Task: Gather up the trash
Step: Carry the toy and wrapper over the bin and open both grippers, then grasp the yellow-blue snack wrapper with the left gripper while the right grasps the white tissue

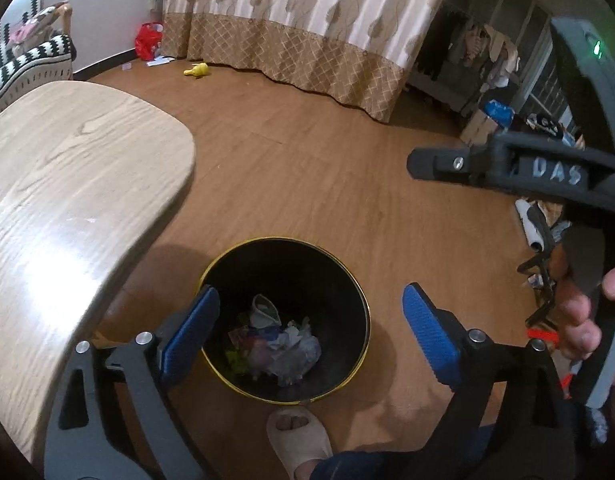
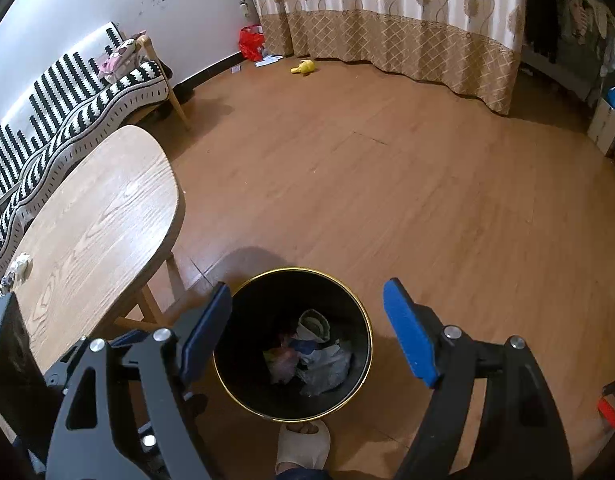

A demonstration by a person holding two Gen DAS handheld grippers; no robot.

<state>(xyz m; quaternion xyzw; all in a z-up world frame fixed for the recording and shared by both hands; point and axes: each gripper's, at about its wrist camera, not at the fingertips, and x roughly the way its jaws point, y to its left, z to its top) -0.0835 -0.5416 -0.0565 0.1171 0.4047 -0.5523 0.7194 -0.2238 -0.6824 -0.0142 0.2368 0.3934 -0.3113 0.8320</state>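
Left wrist view shows one round black bin with a gold rim (image 1: 283,322) on the brown wooden floor (image 1: 307,184), holding a heap of crumpled paper and plastic trash (image 1: 279,344); one more crumpled scrap (image 2: 21,264) lies on the single light oak table (image 1: 67,184). One beige slipper (image 1: 299,440) touches the bin's near rim. Both tongs tilt steeply down over the bin: the left gripper (image 1: 311,332) and the right gripper (image 2: 307,332) stand wide apart, holding nothing.
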